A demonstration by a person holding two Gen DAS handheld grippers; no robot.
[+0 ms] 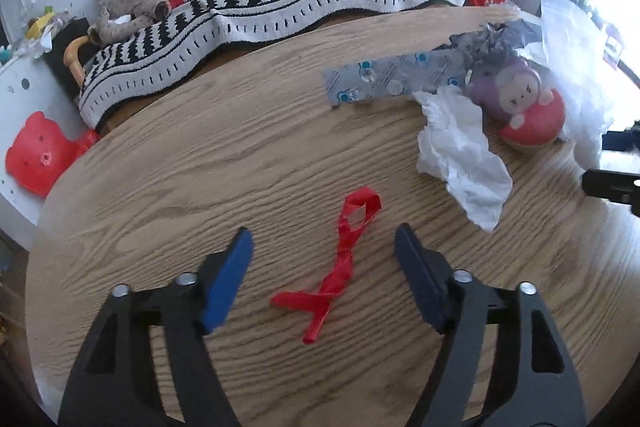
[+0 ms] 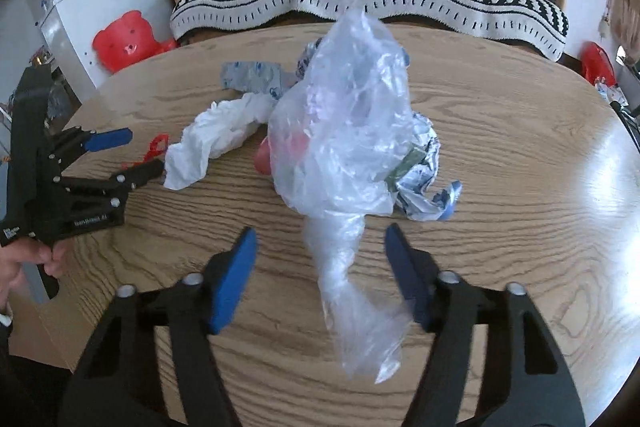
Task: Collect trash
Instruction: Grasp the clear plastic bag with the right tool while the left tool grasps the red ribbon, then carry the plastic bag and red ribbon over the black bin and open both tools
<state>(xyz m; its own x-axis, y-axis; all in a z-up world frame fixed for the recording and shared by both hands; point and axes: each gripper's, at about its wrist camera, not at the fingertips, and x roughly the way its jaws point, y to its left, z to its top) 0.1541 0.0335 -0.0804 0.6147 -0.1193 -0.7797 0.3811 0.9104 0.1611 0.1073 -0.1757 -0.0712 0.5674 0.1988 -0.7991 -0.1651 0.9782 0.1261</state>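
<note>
Straddling trash on the table (image 1: 168, 163), both claws gape wide, gripping nothing.
Left claw (image 1: 324, 239) brackets a twisted red strip (image 1: 344, 259); right claw (image 2: 320, 239) a crumpled clear bag (image 2: 344, 147), both running near-to-far.

White lettering runs along the black body of the left gripper (image 2: 120, 155) in the right wrist view; it is too small and blurred to read with confidence. A second white mark sits near its handle, likewise illegible. The grey wrapper (image 1: 384, 79) on the tabletop (image 1: 200, 167) carries repeated blue round logos and fine print, none of it readable in either view. The crumpled white and blue packet (image 2: 424, 187) shows printed marks, possibly lettering, not decipherable. No numbers or signs can be read.
</note>
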